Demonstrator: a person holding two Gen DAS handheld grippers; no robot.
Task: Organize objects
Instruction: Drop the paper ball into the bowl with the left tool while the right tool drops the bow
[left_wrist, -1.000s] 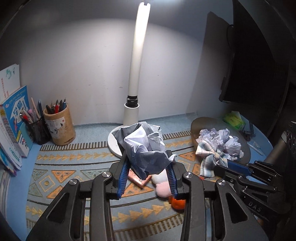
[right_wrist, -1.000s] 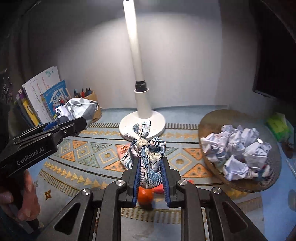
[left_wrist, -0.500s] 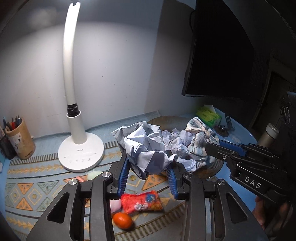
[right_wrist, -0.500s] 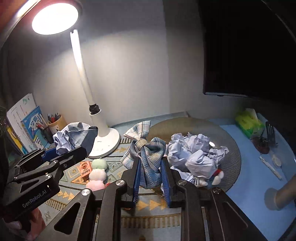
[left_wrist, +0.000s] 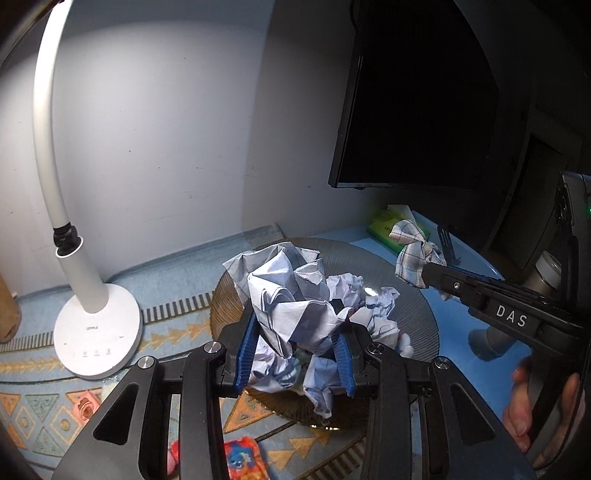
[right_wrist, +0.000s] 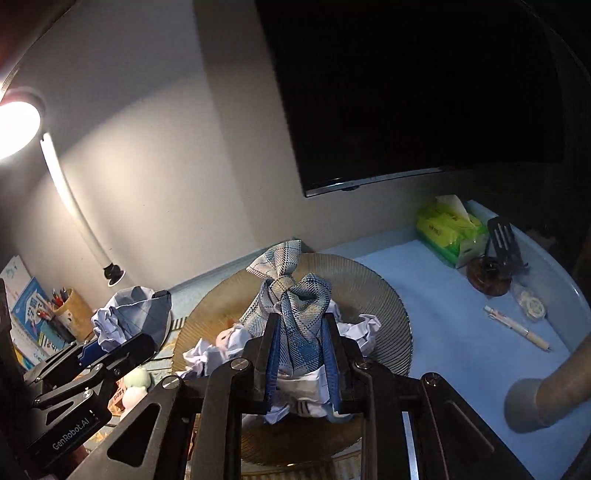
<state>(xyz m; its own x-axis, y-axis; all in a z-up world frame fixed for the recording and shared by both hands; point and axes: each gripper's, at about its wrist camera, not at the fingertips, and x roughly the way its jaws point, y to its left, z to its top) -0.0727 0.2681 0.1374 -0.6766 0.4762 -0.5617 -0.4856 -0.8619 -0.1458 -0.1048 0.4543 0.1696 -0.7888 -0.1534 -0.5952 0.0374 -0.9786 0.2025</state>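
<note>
My left gripper (left_wrist: 295, 350) is shut on a crumpled ball of pale blue paper (left_wrist: 288, 291) and holds it over the round ribbed glass plate (left_wrist: 417, 314), which holds several crumpled paper balls (left_wrist: 373, 302). My right gripper (right_wrist: 301, 354) is shut on a knotted blue plaid cloth (right_wrist: 291, 299) and holds it above the same plate (right_wrist: 373, 288). The right gripper with the cloth (left_wrist: 417, 254) shows in the left wrist view over the plate's far right rim. The left gripper with its paper (right_wrist: 129, 314) shows at left in the right wrist view.
A white desk lamp (left_wrist: 96, 332) stands left of the plate on a patterned mat (left_wrist: 44, 406). A snack packet (left_wrist: 243, 458) lies near the front. A green tissue pack (right_wrist: 450, 229), a spatula in a holder (right_wrist: 498, 251), a pen (right_wrist: 517, 328) and a cylinder (right_wrist: 546, 391) lie right. Pen cups (right_wrist: 70, 310) and books stand left.
Both grippers have swung right from the mat toward the plate, carrying the paper ball and the plaid cloth. They now hang over the plate.
</note>
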